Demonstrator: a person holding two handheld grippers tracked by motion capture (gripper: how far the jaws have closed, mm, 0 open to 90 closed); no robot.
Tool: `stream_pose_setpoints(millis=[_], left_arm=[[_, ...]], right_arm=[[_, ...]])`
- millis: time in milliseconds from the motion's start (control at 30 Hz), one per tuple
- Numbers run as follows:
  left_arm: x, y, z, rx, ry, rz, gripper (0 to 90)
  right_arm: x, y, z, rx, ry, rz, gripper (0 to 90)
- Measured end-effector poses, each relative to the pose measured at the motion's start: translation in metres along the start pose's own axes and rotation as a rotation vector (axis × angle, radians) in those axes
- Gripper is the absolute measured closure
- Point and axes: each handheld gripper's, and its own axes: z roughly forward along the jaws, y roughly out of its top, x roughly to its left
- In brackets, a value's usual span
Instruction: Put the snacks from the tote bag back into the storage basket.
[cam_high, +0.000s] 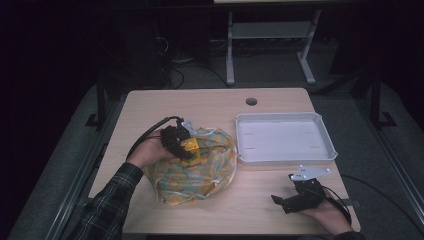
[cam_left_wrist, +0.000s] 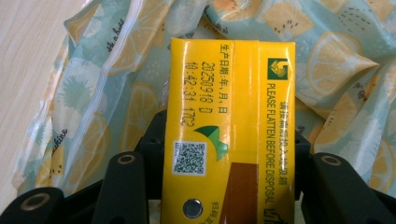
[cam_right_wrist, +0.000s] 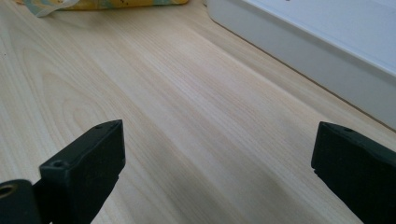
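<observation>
A yellow drink carton (cam_left_wrist: 224, 121), printed with a date and a QR code, stands between the black jaws of my left gripper (cam_left_wrist: 229, 179), which is shut on its sides. The carton (cam_high: 192, 146) sits over a lemon-print fabric bag (cam_high: 195, 172) on the left half of the table, with my left gripper (cam_high: 186, 148) on top of the bag. The bag's cloth (cam_left_wrist: 116, 93) lies crumpled behind the carton. Near the table's front right corner my right gripper (cam_high: 279, 203) rests low and open, its jaws (cam_right_wrist: 217, 158) wide apart with only bare wood between them.
A white shallow tray (cam_high: 285, 159) stands on the right of the wooden table (cam_high: 210, 107); its wall (cam_right_wrist: 308, 51) is just ahead of the right gripper. A round cable hole (cam_high: 251, 101) is near the far edge. Cables trail from both grippers.
</observation>
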Motion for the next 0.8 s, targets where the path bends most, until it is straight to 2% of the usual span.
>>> stream_pose_setpoints(millis=[200, 400, 800], left_arm=[[0.001, 0.0, -0.001, 0.005, -0.003, 0.012, 50.6], [0.001, 0.0, -0.003, 0.007, -0.008, -0.006, 50.6], [-0.001, 0.007, -0.022, 0.003, -0.02, -0.034, 50.5]], right_arm=[[0.0, 0.0, 0.0, -0.007, 0.001, -0.001, 2.4], [-0.001, -0.001, 0.0, 0.005, -0.005, 0.008, 5.6], [0.0, -0.002, 0.002, 0.002, -0.013, 0.011, 5.8]])
